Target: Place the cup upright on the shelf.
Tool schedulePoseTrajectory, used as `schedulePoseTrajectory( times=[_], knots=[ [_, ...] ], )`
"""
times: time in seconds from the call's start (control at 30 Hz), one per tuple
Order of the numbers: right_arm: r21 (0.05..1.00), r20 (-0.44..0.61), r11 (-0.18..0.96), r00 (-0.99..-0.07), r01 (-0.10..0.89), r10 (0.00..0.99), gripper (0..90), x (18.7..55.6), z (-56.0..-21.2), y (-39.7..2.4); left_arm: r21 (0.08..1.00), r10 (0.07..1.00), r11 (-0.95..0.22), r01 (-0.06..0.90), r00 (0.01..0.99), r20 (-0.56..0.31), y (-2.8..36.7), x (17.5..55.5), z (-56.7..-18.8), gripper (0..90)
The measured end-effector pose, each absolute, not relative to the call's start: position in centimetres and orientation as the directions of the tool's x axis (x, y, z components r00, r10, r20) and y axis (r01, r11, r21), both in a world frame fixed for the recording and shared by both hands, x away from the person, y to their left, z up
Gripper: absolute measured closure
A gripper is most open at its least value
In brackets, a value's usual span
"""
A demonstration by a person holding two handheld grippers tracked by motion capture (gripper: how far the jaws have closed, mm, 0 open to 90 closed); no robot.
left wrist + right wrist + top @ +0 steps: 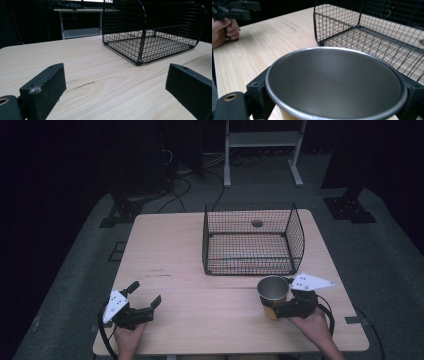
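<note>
From above, the right hand-held gripper (278, 309) pinched the cup (273, 295) upright just before the wire basket (248, 240), seemingly ready for loading. The left hand-held gripper (115, 92) rested spread over bare tabletop (100, 82). The right gripper view showed jaws flanking the cup's walls.

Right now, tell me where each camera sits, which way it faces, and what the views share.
High view: above the person's side, facing forward and down on the table; both hands, left tool and right tool show.
Left gripper view: on the left tool, low, facing the wire basket; its two jaws stand apart.
Right gripper view: on the right tool, jaws around the metal cup; the other hand shows beyond.
Shared: basket and table.
</note>
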State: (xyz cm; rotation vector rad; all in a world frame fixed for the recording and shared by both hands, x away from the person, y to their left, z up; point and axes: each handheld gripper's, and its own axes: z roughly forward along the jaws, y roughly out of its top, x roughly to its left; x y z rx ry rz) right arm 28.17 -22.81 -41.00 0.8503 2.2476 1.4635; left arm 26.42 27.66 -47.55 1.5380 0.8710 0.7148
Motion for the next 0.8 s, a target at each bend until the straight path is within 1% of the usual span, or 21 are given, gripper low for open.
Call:
schedulePoseTrajectory(
  times=[0.17, 0.3, 0.63, 0.8],
  knots=[
    [0.910, 0.066, 0.284, -0.783, 0.301, 0.619, 10.9, 29.2, -39.2, -23.1, 0.989, 0.844, -0.050, 0.136, 0.536, -0.031, 27.7, 26.4, -47.5, 2.3],
    [0.908, 0.103, 0.273, -0.800, 0.318, 0.592, 10.9, 30.2, -38.0, -23.1, 0.989, 0.843, -0.049, 0.137, 0.537, -0.033, 27.7, 26.4, -47.6, 2.3],
    [0.910, 0.106, 0.272, -0.812, 0.311, 0.573, 10.9, 32.7, -35.2, -23.0, 0.989, 0.844, -0.044, 0.139, 0.535, -0.037, 27.8, 26.5, -47.5, 2.3],
    [0.910, 0.085, 0.290, -0.817, 0.297, 0.570, 10.8, 33.7, -33.9, -22.6, 0.990, 0.844, -0.041, 0.138, 0.535, -0.039, 27.7, 26.5, -47.5, 2.3]
  ],
)
